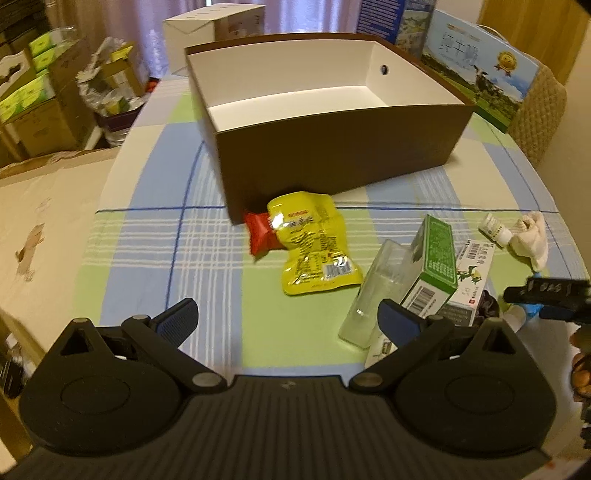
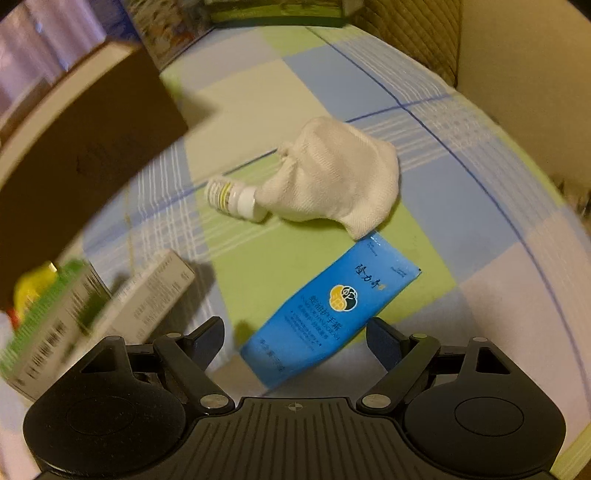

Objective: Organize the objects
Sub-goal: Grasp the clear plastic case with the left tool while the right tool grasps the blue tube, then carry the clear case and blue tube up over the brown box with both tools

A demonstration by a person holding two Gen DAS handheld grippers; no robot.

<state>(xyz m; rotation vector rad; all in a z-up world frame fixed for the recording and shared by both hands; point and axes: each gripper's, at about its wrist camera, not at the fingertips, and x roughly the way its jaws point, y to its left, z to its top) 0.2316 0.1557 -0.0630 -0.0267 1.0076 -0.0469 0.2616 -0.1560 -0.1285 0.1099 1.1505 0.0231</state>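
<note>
An open brown box (image 1: 332,147) with a white inside stands on the checked tablecloth. In front of it lie a yellow snack packet (image 1: 314,243) and a red packet (image 1: 260,232). To the right are a clear plastic case (image 1: 373,291), a green carton (image 1: 434,266), a small white bottle (image 2: 236,199), a white cloth (image 2: 332,177) and a blue sachet (image 2: 325,310). My left gripper (image 1: 290,321) is open and empty above the cloth, near the packets. My right gripper (image 2: 295,339) is open, hovering over the near end of the blue sachet.
The brown box also shows at the left in the right wrist view (image 2: 85,155). Printed cartons (image 1: 480,62) and a white box (image 1: 214,22) stand behind it. Stacked cardboard boxes (image 1: 40,103) are off the table's left edge. A wicker chair back (image 1: 543,110) is at the far right.
</note>
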